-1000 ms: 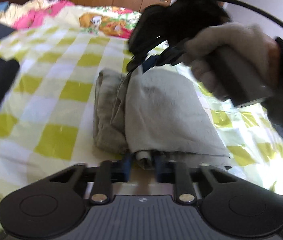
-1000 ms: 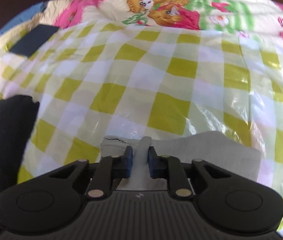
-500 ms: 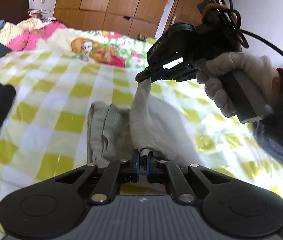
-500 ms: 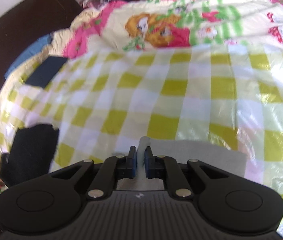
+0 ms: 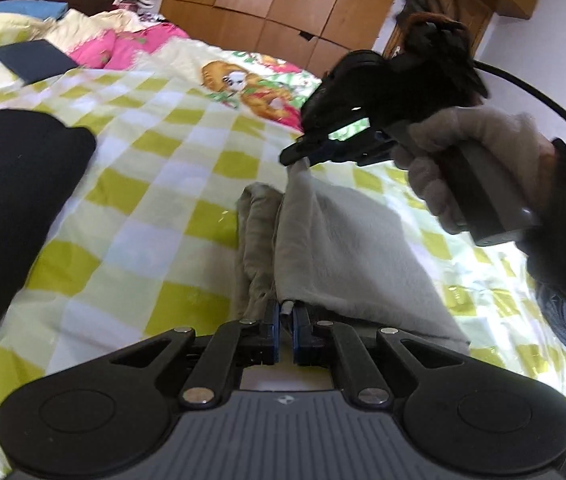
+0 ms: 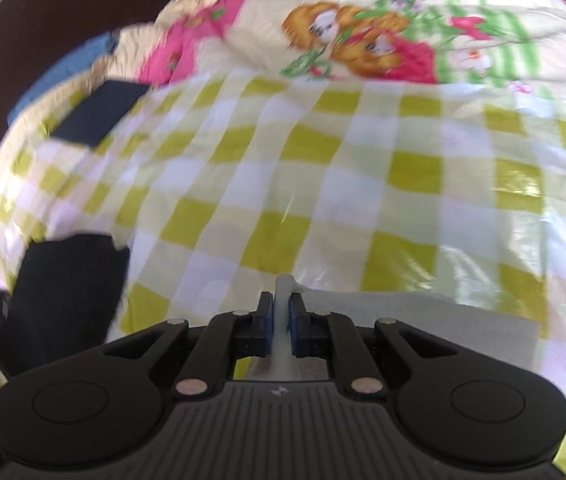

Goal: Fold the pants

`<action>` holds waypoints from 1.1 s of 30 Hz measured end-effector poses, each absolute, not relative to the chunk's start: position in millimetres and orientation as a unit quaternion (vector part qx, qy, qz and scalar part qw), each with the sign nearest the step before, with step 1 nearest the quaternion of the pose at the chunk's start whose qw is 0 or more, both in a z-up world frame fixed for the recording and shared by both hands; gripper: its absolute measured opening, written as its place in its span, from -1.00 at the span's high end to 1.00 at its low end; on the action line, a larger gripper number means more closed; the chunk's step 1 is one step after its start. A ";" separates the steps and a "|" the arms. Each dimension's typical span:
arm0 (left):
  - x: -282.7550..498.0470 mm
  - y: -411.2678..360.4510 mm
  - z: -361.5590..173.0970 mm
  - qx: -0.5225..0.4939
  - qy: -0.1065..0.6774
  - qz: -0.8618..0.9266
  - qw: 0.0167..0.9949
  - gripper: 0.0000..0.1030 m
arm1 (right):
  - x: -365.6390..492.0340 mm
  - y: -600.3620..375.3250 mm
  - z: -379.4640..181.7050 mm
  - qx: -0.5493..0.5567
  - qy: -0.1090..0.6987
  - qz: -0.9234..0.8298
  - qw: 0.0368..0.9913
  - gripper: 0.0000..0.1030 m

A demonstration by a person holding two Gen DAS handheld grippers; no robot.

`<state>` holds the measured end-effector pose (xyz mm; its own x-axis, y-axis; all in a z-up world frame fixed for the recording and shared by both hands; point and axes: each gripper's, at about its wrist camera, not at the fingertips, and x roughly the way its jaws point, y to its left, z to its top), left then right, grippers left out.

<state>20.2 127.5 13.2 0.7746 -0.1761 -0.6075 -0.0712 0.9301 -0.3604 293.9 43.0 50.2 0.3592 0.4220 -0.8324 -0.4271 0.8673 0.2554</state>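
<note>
No readable text, labels, brand names or numbers in either wrist view. Only mark present: a small pale emblem moulded into the grey ribbed housing of the left gripper (image 5: 285, 336), at the top centre edge, and the same on the right gripper (image 6: 281, 322). Too small to read as letters. The quilt (image 6: 363, 44) carries cartoon bear prints and flowers, no wording that can be made out.

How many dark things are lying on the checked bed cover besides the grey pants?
2: a big black cloth at the left edge, and a small dark flat thing farther back near the pink bedding. More may be hidden.
</note>
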 end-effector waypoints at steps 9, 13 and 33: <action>25.9 150.6 -7.4 -0.207 0.346 -0.002 0.915 0.59 | 304.7 72.5 12.6 -0.007 0.516 0.239 0.823 0.81; 28.2 153.3 -13.0 -0.208 0.359 -0.005 0.910 0.59 | 300.7 79.1 7.0 -0.012 0.508 0.237 0.828 0.65; 55.6 124.3 35.4 -0.077 0.293 -0.038 0.952 0.34 | 146.7 -76.7 34.1 -0.050 0.469 0.267 0.840 0.04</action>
